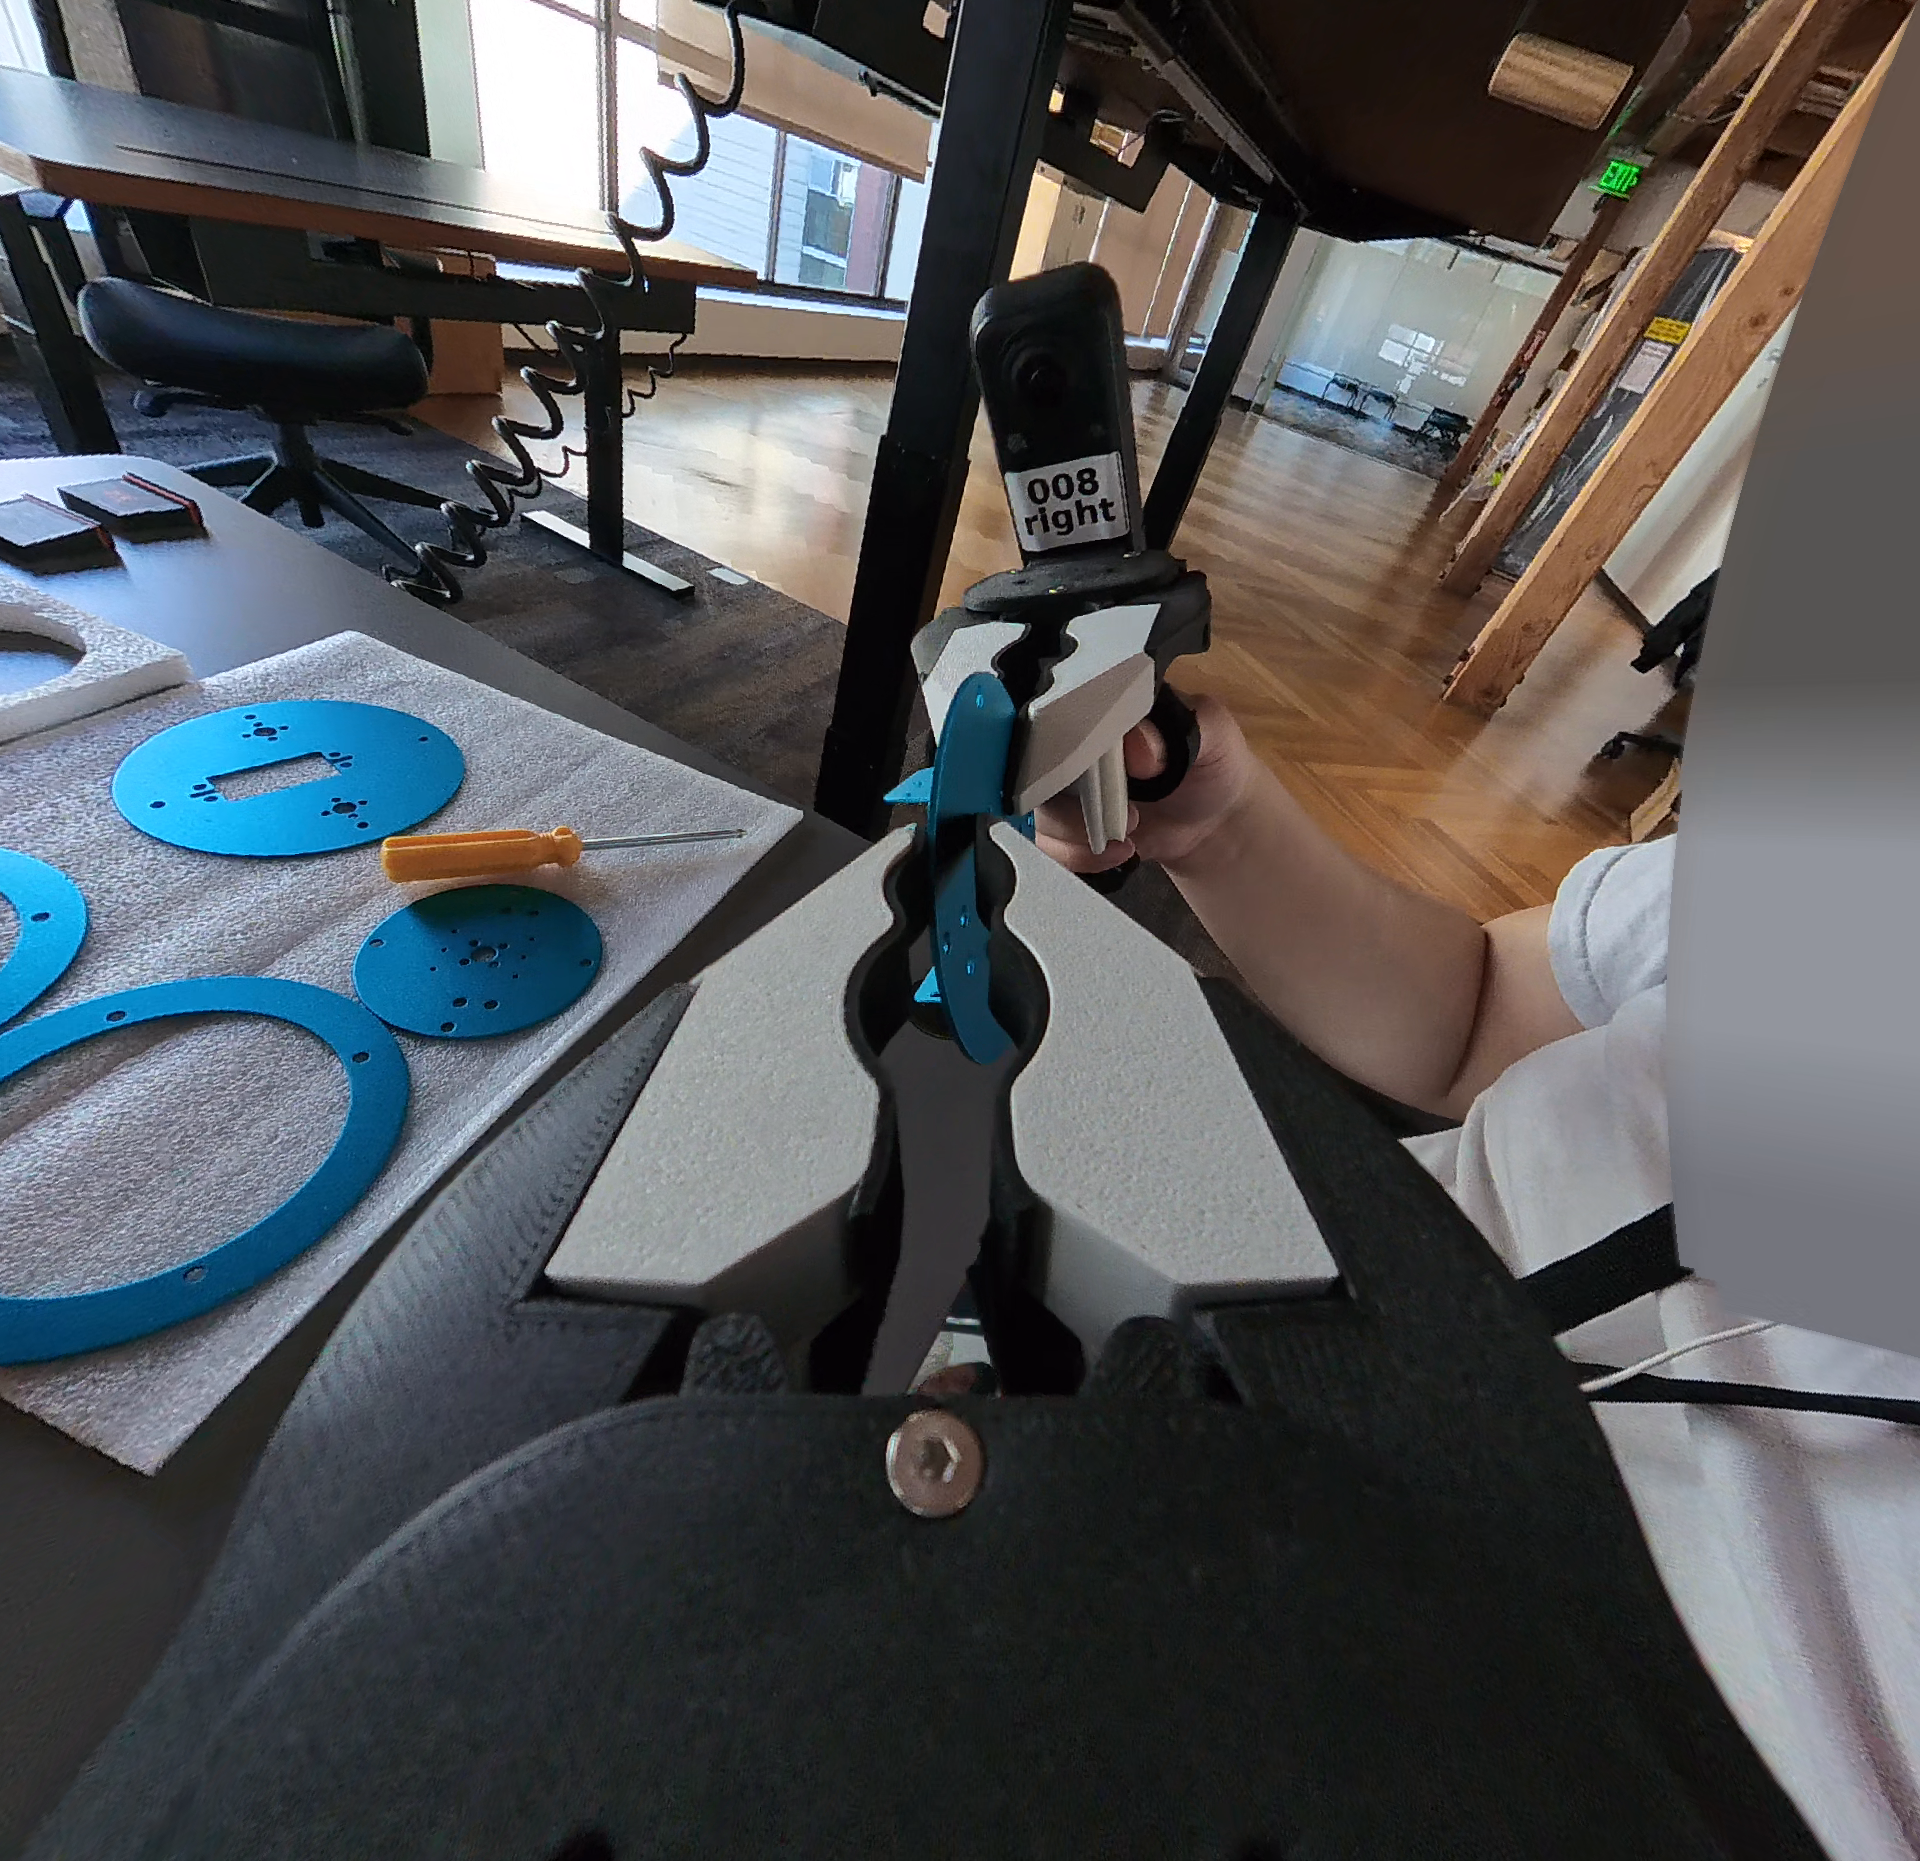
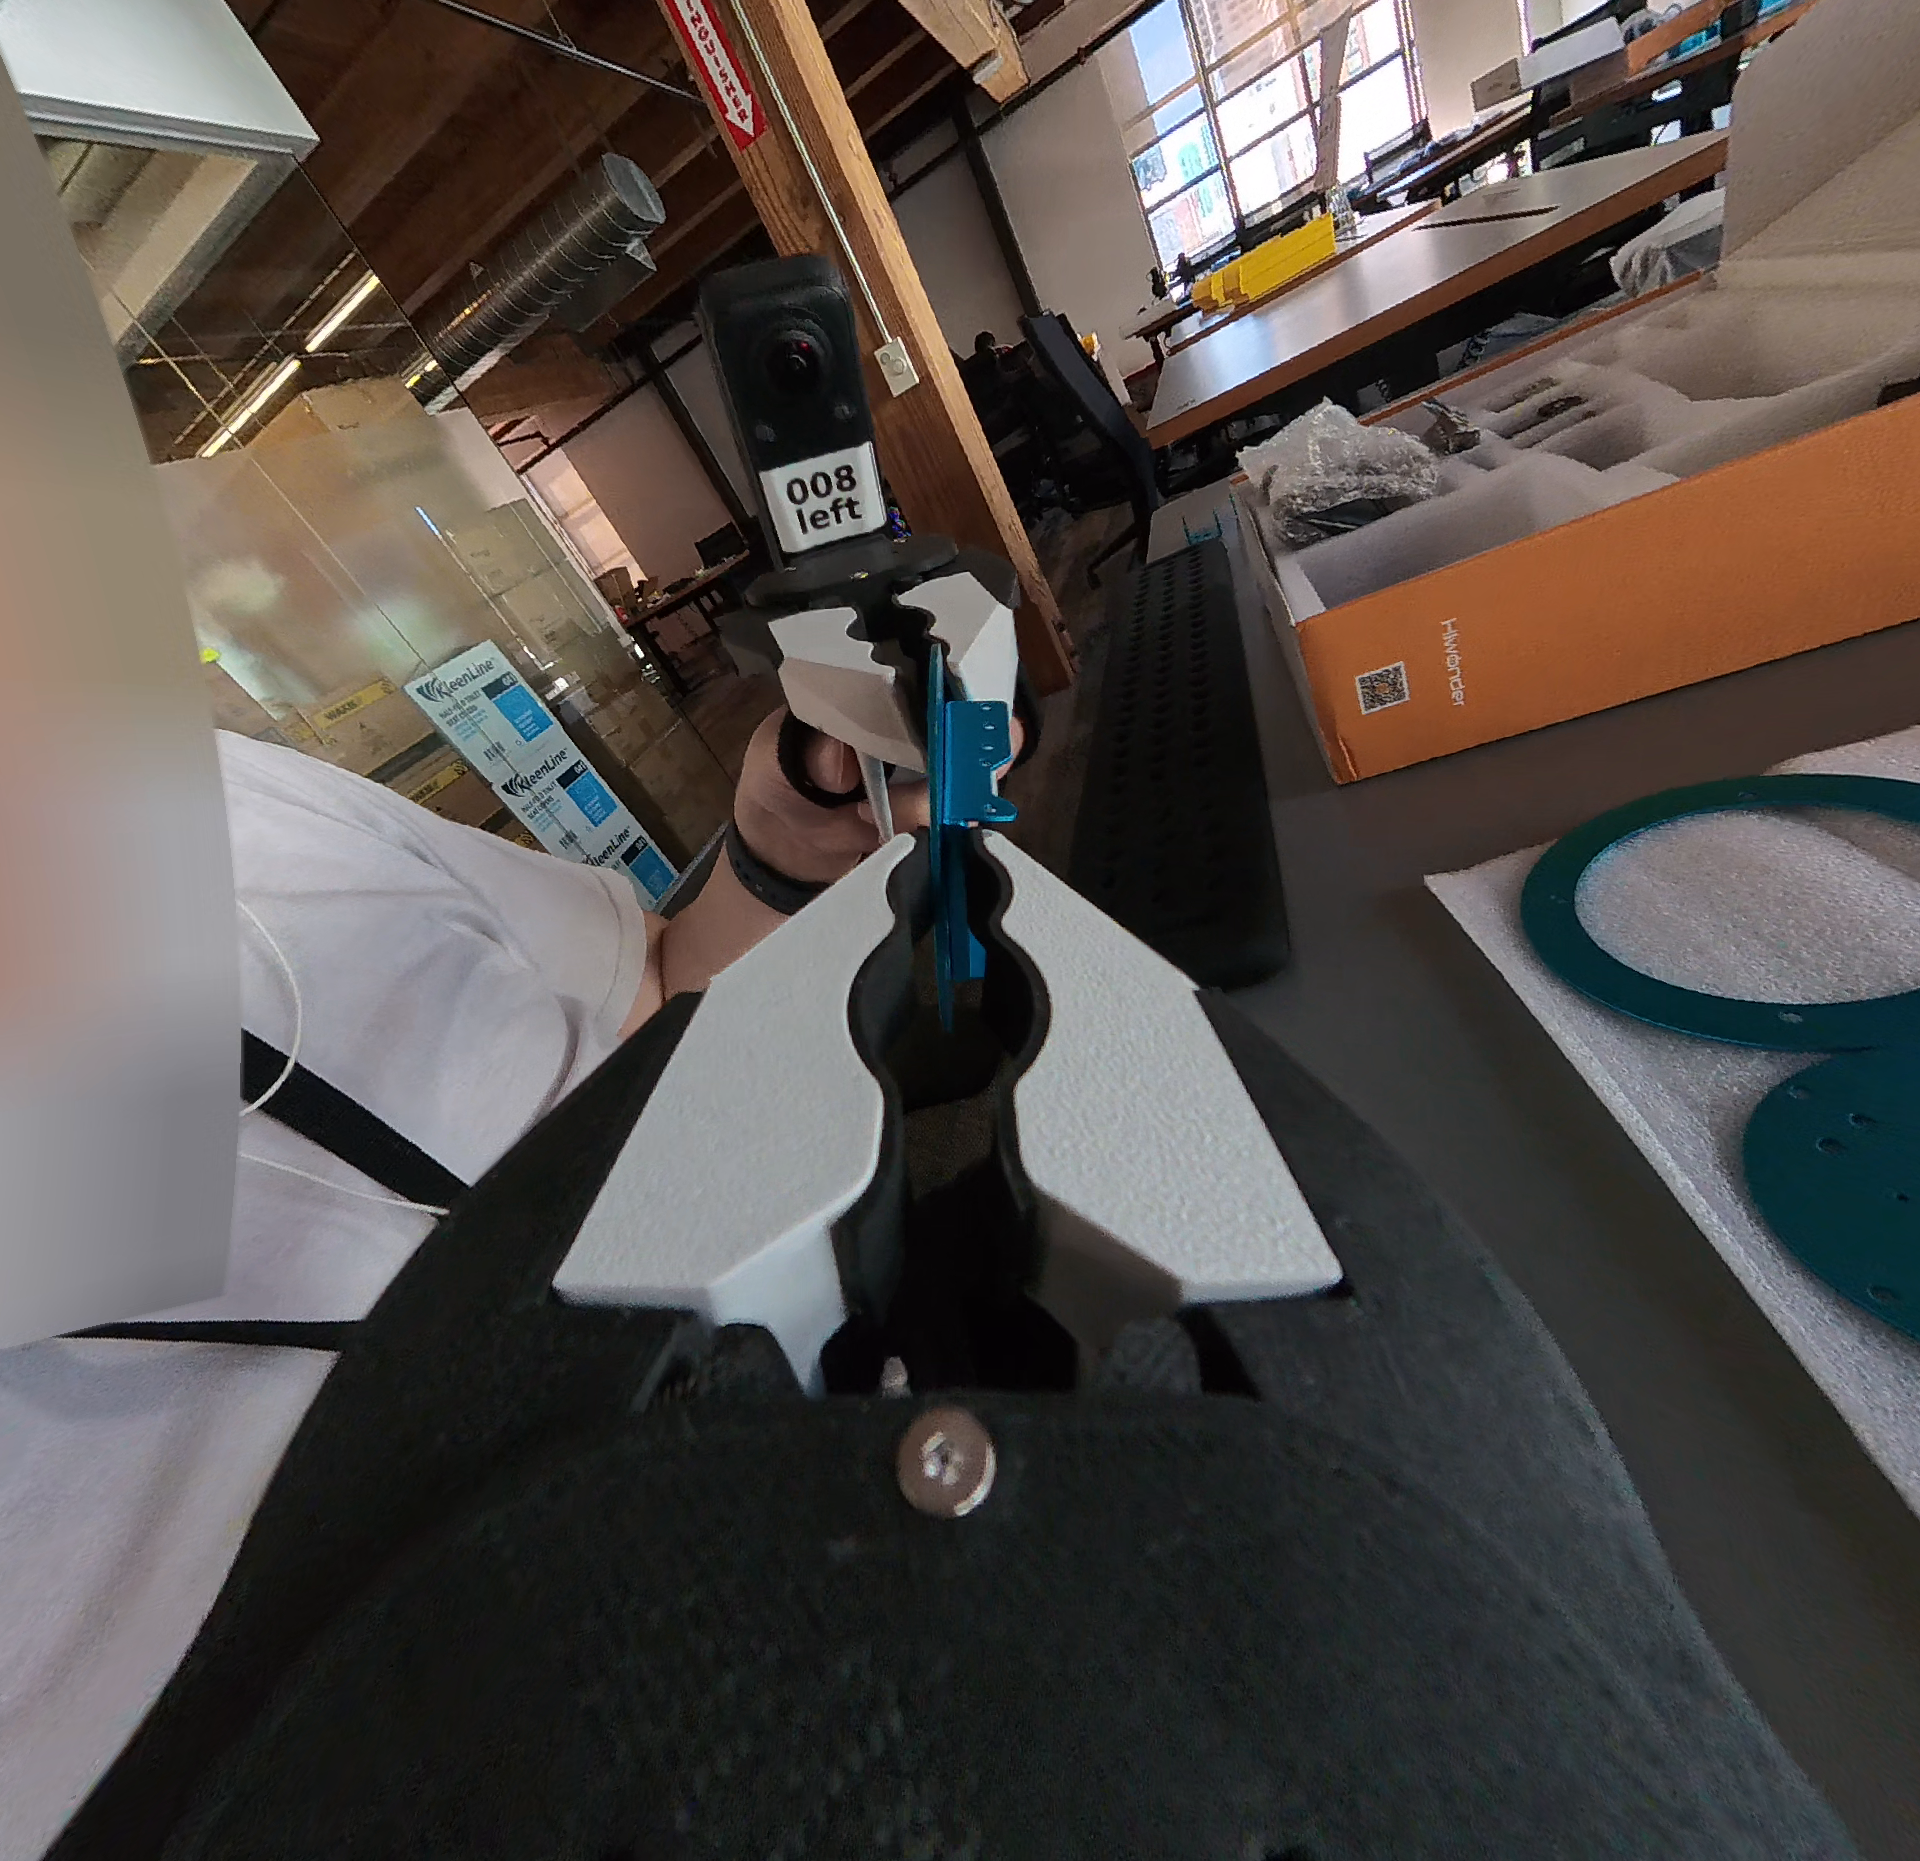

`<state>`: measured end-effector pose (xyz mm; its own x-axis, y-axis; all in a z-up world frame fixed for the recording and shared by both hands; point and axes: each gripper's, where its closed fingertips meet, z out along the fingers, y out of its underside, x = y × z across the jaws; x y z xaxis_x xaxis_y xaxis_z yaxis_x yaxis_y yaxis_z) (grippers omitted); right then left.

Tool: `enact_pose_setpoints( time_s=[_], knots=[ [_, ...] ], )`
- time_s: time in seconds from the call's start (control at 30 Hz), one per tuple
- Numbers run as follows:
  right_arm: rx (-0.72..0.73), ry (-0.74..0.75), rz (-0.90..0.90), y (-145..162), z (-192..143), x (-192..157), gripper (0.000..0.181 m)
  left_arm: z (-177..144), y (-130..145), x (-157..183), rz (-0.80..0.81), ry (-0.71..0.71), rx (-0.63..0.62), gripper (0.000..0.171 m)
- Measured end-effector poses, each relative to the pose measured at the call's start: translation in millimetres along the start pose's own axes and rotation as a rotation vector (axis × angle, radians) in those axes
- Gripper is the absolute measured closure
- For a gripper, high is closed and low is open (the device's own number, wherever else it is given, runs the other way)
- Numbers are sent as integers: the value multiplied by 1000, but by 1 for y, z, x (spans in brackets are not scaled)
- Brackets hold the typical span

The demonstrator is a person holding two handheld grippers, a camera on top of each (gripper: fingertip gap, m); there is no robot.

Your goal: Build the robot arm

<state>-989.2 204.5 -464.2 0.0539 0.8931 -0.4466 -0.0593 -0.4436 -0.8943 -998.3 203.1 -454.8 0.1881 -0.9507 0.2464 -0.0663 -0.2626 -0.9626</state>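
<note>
A blue metal plate (image 1: 966, 741) with small brackets on it is held edge-on in the air beyond the table's edge, between both grippers. My left gripper (image 1: 951, 840) is shut on its near edge. My right gripper (image 1: 1013, 731) faces it and is shut on the far edge, with a hand on its handle. In the right wrist view my right gripper (image 2: 951, 850) is shut on the same plate (image 2: 951, 772). A blue bracket (image 2: 982, 762) sticks out to the plate's right. The left gripper (image 2: 925, 710) clamps the plate's far edge.
A white foam sheet (image 1: 623, 876) on the dark table carries a blue disc with a rectangular cutout (image 1: 286, 777), a small disc (image 1: 478, 959), a large ring (image 1: 187, 1167) and an orange screwdriver (image 1: 478, 855). An open orange box (image 2: 1610, 606) and a black perforated strip (image 2: 1174, 762) lie on the table. My left and right fingertips are right by each other.
</note>
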Motion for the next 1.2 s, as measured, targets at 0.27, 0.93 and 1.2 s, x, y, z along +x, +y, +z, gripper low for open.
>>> enact_pose_setpoints(
  time_s=[0.27, 0.93, 1.2],
  knots=[
    [-17, -36, -162, 0, -3, -17, 178, -1, -2, 20, 149, 80, 43, 167],
    [7, -70, -303, 1, -3, -34, 176, -6, 0, 39, 325, 94, 65, 168],
    [-12, -31, -455, -1, -2, -46, 178, -9, -5, 47, 315, 157, 97, 168]
  ],
)
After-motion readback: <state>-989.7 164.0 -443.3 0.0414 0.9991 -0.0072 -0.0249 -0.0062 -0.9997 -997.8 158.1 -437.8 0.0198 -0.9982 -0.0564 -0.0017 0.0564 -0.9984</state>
